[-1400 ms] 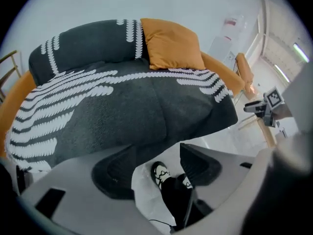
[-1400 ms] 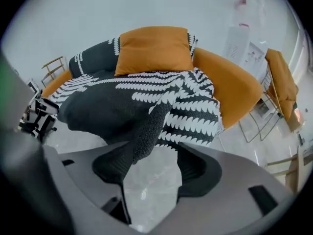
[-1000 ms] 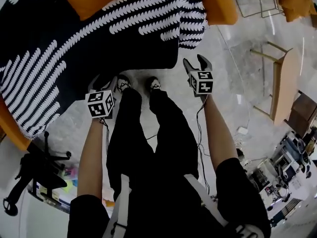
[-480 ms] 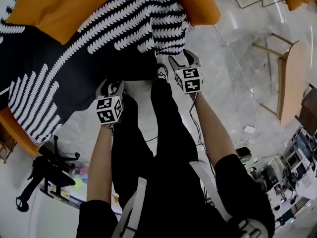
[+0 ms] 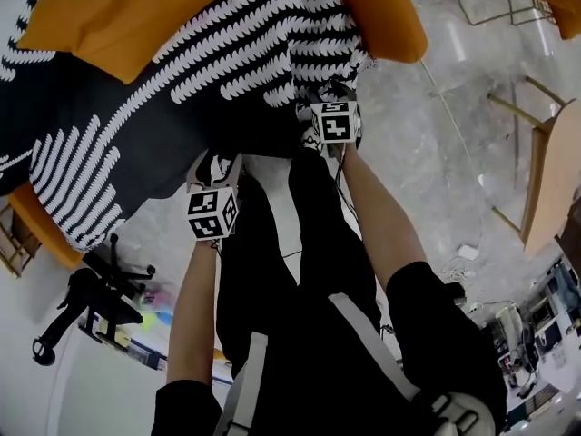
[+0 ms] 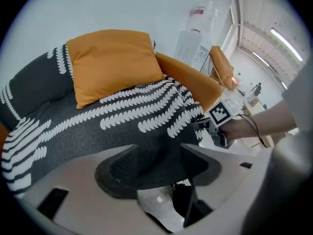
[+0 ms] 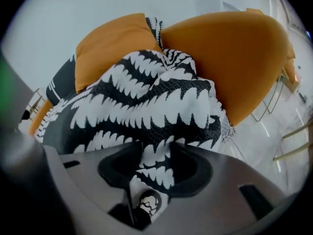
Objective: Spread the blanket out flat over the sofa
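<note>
Blanket (image 5: 182, 89): knitted-looking cloth, black to charcoal ground with rows of white feather-shaped marks, plus plain dark patches of fine, pebbly texture. It lies over the seat of the orange sofa (image 5: 390, 16), rumpled rather than flat, and its front hem hangs over the seat edge toward the floor (image 5: 427, 116), which is pale, glossy and marbled. One end of the cloth bunches in soft folds against the sofa's rounded, smooth-upholstered armrest. A square orange cushion (image 6: 112, 62) with a matte weave leans on the backrest, its lower edge resting on the blanket. Left gripper (image 6: 155, 155): grey moulded jaws with rounded inner hollows stand well apart; the plain dark part of the hem hangs in the gap, and no pinch shows. Right gripper (image 7: 150, 153): same grey jaws, closing, with a narrow fold of the white-patterned hem hanging between them near the armrest end; a short fringe shows along that edge. In the head view both grippers sit at the front hem, right one nearer the armrest, above the person's black-trousered legs (image 5: 300, 243).
</note>
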`<action>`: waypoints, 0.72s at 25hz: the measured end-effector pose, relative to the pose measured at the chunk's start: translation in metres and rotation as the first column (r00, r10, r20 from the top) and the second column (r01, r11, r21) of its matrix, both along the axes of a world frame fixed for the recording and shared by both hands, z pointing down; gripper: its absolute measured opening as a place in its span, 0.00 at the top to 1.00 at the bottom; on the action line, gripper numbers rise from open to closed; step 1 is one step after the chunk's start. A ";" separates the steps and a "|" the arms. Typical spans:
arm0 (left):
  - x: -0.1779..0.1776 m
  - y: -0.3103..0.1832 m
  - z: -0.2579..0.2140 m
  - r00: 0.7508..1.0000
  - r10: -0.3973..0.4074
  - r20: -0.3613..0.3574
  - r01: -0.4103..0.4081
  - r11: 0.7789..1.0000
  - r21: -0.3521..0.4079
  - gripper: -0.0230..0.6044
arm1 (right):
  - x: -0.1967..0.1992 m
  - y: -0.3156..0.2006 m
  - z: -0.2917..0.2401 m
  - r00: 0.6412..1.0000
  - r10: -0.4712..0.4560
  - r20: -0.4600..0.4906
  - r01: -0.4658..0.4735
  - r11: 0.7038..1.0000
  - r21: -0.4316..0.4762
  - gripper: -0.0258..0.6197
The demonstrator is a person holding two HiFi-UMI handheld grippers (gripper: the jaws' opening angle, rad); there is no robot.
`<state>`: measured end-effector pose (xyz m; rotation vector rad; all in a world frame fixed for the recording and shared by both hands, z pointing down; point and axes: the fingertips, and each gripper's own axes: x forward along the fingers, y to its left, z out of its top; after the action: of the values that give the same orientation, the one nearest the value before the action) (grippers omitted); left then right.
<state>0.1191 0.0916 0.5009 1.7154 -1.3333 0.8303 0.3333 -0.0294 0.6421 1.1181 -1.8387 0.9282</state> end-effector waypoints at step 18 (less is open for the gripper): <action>0.029 -0.031 0.012 0.998 0.058 0.000 -0.058 0.998 -0.028 0.54 | 0.170 -0.031 -0.020 0.962 -0.174 -0.211 0.191 0.979 0.066 0.92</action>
<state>0.1482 0.0609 0.5127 1.7388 -1.2723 0.8787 0.5028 -0.0607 0.6222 1.0335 -1.7899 0.6098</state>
